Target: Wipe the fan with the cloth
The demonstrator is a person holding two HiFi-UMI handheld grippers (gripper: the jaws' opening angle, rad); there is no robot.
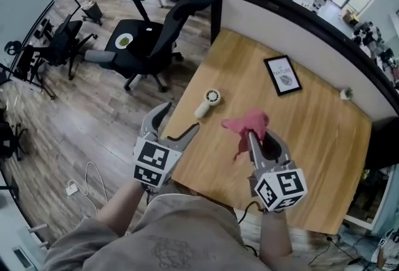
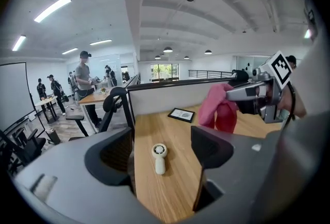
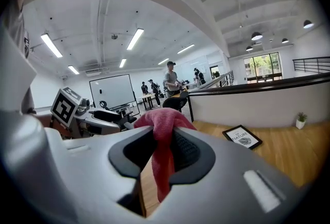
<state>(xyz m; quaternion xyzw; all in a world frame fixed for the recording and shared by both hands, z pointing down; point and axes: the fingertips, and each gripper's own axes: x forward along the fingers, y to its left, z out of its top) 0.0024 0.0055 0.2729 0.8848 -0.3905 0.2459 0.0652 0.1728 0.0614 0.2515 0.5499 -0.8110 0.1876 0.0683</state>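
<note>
My right gripper (image 1: 257,139) is clamped on the pink cloth (image 1: 248,123), above the table (image 1: 324,133). My left gripper (image 1: 181,117) gapes wide, empty. The fan (image 1: 207,103) lies on the table, apart from both; I judge wiping has not begun.

Your cloth (image 1: 248,125) is pink-red. The fan (image 1: 207,103) is cream white. The surface (image 1: 312,139) is light wood with fine grain. Your left tongs (image 1: 181,116) and right tongs (image 1: 259,137) are grey; their cubes (image 1: 153,164) carry black-and-white squares.

Fuzzy pink cloth (image 1: 247,124); matt wood table (image 1: 312,139); white plastic fan (image 1: 207,103).
</note>
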